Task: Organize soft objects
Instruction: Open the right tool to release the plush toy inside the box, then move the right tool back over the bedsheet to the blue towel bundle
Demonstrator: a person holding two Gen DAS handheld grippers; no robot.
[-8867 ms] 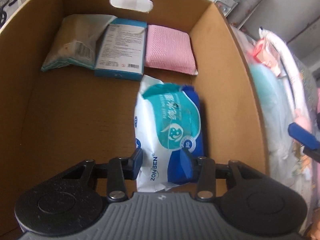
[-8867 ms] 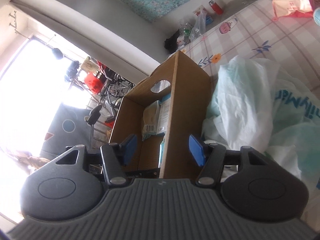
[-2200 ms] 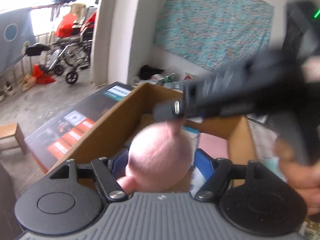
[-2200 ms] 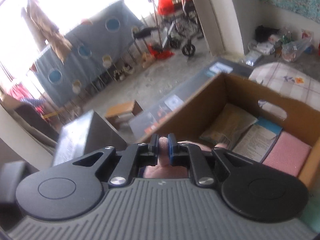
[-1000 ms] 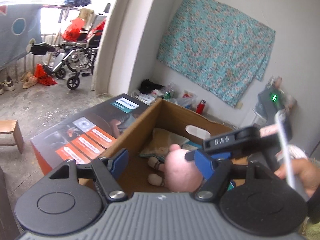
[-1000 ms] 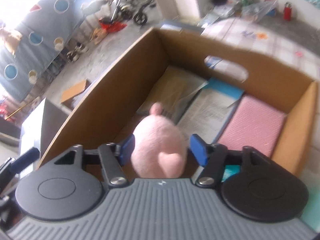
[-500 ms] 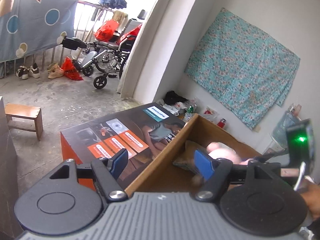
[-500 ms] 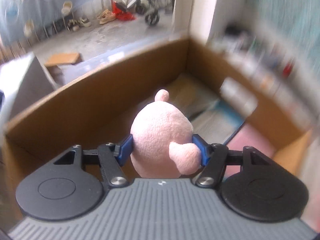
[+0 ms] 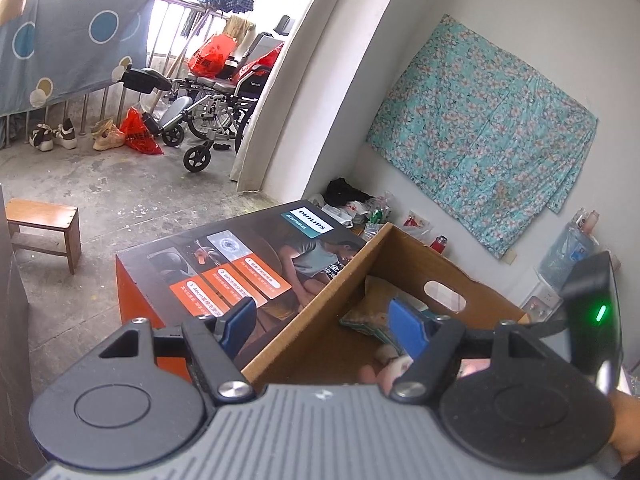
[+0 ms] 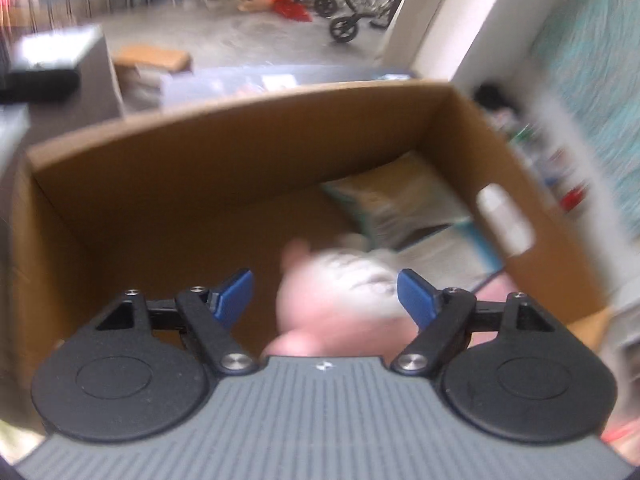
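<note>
A pink plush toy [image 10: 340, 296] lies inside the cardboard box [image 10: 240, 148], blurred, below and between my right gripper's [image 10: 325, 294] wide-open blue fingers, with no finger touching it. A bit of the toy [image 9: 390, 360] shows in the left wrist view behind the right finger. My left gripper [image 9: 326, 322] is open and empty, above the box's left wall [image 9: 320, 312]. A soft pale packet [image 10: 392, 200] lies at the far end of the box, by the handle hole [image 10: 506, 220].
A dark and orange Philips carton [image 9: 224, 264] stands left of the box. A wooden stool [image 9: 44, 224] and a wheelchair [image 9: 208, 108] are on the concrete floor beyond. The right gripper's body with a green light [image 9: 596, 316] is at the right of the left view.
My right gripper has opened and let go of the pink plush toy, which has dropped into the box. My left gripper has drawn back left of the box wall, still open.
</note>
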